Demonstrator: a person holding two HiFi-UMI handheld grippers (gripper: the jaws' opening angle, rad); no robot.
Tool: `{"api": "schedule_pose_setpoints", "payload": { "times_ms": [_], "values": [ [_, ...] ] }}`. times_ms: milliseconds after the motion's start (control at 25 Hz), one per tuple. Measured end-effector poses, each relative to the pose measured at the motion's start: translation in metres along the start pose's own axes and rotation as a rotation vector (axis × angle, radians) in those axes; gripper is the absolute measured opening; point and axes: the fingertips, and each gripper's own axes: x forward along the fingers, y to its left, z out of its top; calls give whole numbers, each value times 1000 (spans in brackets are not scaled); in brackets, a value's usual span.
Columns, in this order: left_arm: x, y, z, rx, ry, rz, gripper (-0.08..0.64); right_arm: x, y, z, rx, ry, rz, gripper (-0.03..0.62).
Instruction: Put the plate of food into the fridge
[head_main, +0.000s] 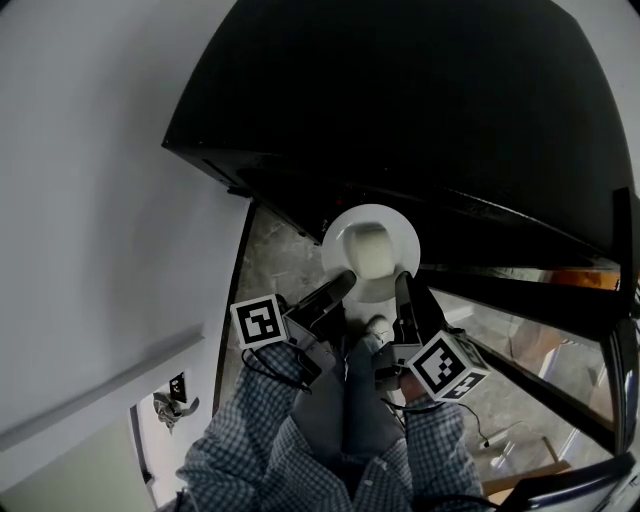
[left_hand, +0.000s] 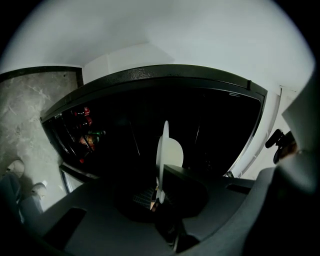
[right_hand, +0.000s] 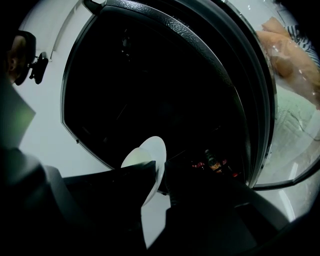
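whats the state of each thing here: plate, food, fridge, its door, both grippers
plate: held level by its near rim, in front of the fridge opening
food: lying on the plate
left gripper: shut on the plate's rim
right gripper: shut on the plate's rim
fridge: open, dark inside
fridge door: swung open to the right

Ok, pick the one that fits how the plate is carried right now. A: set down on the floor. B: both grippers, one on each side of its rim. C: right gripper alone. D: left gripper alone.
B: in the head view the left gripper and the right gripper each clamp an opposite side of the plate, which is off the floor.
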Motion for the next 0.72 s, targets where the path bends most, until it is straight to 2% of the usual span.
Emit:
{"api": "schedule_pose_setpoints", "payload": {
  "times_ms": [280, 720],
  "values": [
    [9, 15, 4, -6, -28, 7, 26, 9, -10, 2, -56, -24, -30, 58],
    [24, 28, 11, -20, -55, 3, 23, 21, -17, 3, -217, -42, -111, 60]
  ]
}}
